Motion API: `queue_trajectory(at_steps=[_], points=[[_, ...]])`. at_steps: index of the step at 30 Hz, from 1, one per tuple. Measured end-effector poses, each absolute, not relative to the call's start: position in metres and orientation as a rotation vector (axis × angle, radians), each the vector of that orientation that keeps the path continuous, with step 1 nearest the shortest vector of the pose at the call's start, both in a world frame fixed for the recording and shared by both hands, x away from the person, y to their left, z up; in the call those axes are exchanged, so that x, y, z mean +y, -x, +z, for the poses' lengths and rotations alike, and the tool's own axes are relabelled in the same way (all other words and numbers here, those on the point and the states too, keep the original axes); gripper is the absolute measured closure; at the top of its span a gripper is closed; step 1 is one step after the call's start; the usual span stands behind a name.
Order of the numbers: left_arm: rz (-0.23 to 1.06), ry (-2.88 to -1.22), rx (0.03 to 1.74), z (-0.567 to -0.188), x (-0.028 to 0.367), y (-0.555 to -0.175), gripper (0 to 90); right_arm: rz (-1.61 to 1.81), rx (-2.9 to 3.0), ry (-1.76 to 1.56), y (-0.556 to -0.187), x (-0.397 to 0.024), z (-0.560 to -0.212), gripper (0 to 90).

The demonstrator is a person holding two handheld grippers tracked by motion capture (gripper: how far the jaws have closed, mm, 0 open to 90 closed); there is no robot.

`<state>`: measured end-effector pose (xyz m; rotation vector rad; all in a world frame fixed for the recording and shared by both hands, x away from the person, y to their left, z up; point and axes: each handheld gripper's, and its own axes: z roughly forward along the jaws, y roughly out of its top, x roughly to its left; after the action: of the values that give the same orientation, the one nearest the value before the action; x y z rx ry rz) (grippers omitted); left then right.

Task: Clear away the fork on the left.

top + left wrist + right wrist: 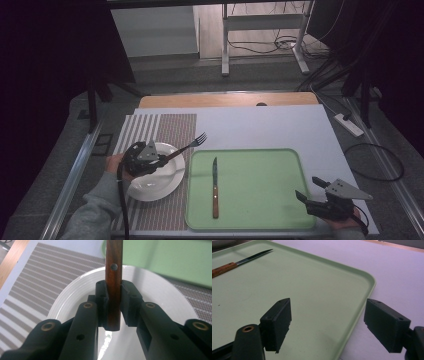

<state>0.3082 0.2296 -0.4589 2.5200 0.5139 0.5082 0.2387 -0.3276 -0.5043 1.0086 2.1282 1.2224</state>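
Left hand-held gripper is clamping the stiff, light wooden-handled steel fork by its handle end above the round white plate; right hand-held gripper is resting agape.

Dim, cool lighting; surroundings falling into black.
Soft glare is showing on the white plate; near fingers are blurring, the green tray is sitting out of focus.
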Motion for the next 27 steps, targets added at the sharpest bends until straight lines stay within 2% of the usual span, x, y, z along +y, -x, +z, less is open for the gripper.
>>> queue_trajectory(at_steps=[27], points=[[0.457,-2.435,0.453,-0.469,0.180,-0.299,76.0,1.226,2.130,-0.999,-0.238,-0.325,-0.504,22.1]])
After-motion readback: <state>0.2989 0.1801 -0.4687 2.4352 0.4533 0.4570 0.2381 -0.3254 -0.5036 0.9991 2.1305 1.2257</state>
